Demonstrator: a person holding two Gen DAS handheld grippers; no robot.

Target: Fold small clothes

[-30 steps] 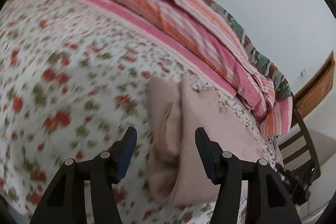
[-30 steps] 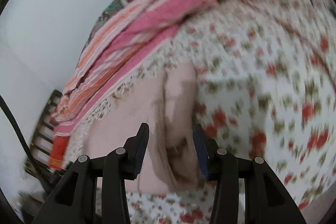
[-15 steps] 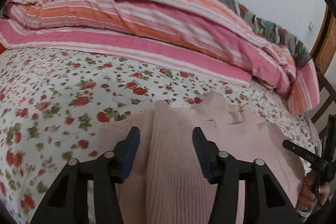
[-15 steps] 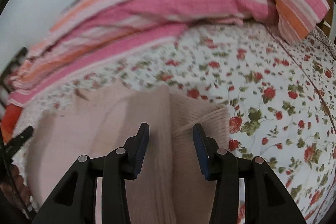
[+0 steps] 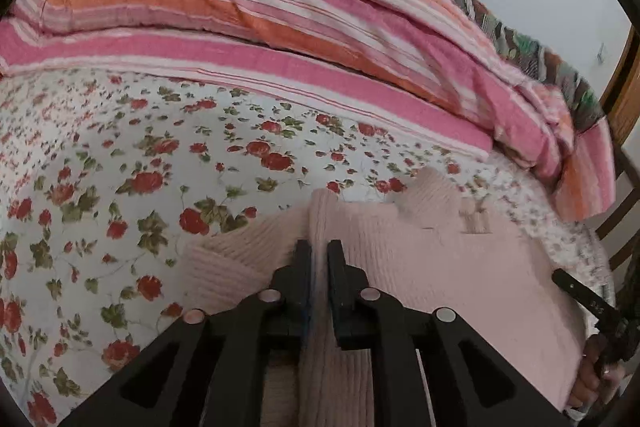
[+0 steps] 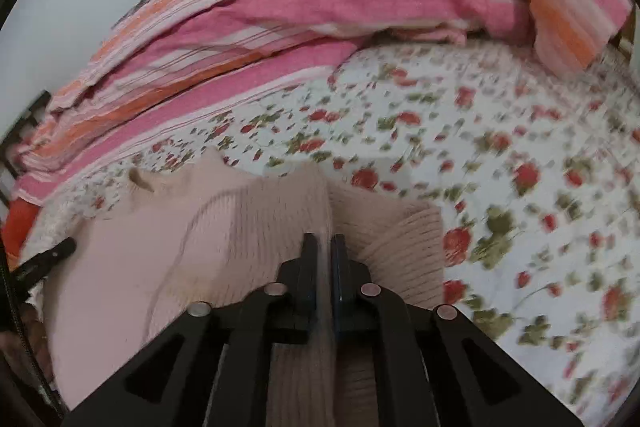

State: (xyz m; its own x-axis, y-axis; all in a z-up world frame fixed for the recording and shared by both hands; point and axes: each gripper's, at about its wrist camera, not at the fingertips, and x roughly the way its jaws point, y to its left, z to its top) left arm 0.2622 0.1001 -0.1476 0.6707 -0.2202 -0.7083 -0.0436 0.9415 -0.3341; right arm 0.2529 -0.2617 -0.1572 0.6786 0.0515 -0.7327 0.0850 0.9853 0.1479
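Pink knit sweater (image 5: 420,259) lies on floral bedsheet (image 5: 120,167), filling lower centre and right of left wrist view, lower left and centre of right wrist view. Left gripper (image 5: 319,255), bottom centre: jaws closing, pinching raised ridge of sweater fabric. Right gripper (image 6: 325,247), bottom centre: jaws closing, thin fold of same sweater clamped between pads. Striped pink-orange blanket (image 5: 280,27) bunched across upper frame in both views.

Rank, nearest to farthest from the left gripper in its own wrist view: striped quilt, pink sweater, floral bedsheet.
1. pink sweater: pinched between the closing fingers of the left gripper.
2. floral bedsheet: beyond and left.
3. striped quilt: heaped at the far edge.
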